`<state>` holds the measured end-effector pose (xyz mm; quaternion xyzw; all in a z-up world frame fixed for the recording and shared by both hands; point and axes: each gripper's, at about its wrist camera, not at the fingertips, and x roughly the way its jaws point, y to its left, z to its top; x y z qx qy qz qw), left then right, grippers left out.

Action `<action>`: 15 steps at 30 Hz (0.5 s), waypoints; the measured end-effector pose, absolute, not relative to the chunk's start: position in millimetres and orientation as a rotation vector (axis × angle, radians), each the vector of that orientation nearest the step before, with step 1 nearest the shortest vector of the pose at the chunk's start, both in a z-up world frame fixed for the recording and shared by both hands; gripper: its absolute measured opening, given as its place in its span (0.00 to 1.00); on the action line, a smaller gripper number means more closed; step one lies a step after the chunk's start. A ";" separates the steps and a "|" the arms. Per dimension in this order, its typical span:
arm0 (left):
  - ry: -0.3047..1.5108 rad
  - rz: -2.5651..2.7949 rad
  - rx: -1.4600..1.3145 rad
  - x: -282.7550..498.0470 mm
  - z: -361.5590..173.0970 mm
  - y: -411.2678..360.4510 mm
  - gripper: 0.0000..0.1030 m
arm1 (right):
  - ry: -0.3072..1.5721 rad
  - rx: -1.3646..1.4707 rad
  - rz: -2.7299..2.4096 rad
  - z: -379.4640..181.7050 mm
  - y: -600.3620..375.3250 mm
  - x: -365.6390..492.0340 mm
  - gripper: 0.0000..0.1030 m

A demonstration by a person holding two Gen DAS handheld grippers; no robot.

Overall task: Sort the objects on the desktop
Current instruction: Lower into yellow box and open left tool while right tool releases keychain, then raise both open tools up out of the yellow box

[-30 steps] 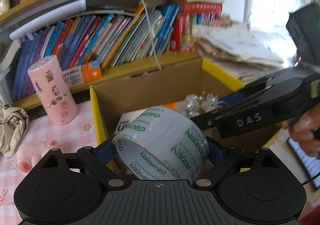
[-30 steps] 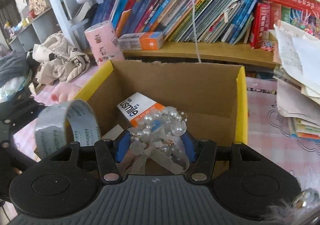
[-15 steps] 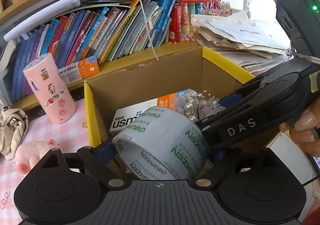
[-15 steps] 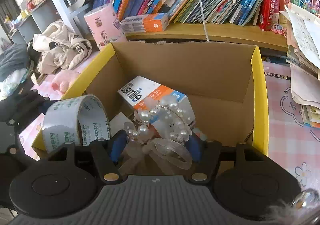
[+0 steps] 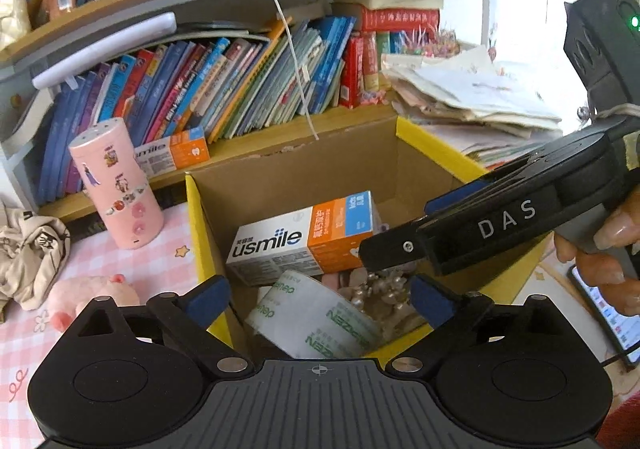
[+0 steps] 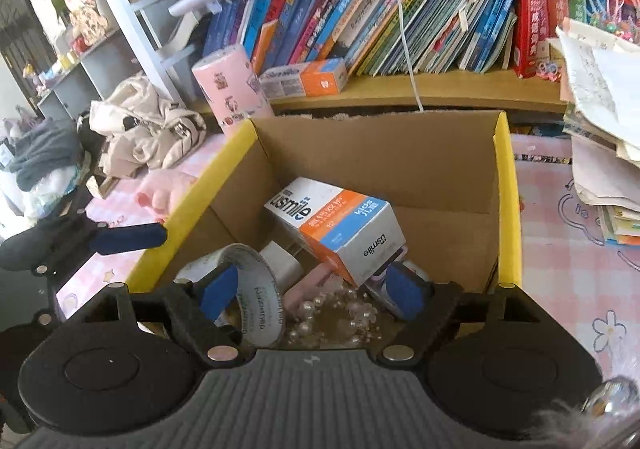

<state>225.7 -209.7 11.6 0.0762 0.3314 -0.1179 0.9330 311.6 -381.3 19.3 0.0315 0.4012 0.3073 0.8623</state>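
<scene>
Both grippers hang over the yellow-rimmed cardboard box [image 6: 507, 185], left gripper [image 5: 318, 295] and right gripper [image 6: 310, 291] each spread wide, holding nothing. Inside lie the clear green-lettered tape roll [image 5: 316, 319], the pearl-beaded bow [image 6: 340, 319] and a white-and-orange usmile carton [image 5: 304, 235].

1. The left gripper [image 5: 320, 295] had a black ribbed body, two round black housings and blue finger pads [image 5: 208, 299], with silver screws at the pivots.
2. The right gripper [image 6: 316, 287] matched it; its side carried white "DAS" lettering.
3. A green light showed on its black top unit.
4. The right hand [image 5: 600, 253] showed bare skin and long nails.
</scene>
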 end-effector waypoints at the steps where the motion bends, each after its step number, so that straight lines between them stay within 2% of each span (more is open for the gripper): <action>1: 0.668 -0.237 0.147 221.8 13.9 -208.4 0.96 | 0.831 0.064 0.639 21.2 -382.6 308.5 0.80; 15: 0.520 -0.100 -0.027 168.4 27.0 -181.2 0.97 | 0.701 0.028 0.564 28.1 -390.3 253.0 0.82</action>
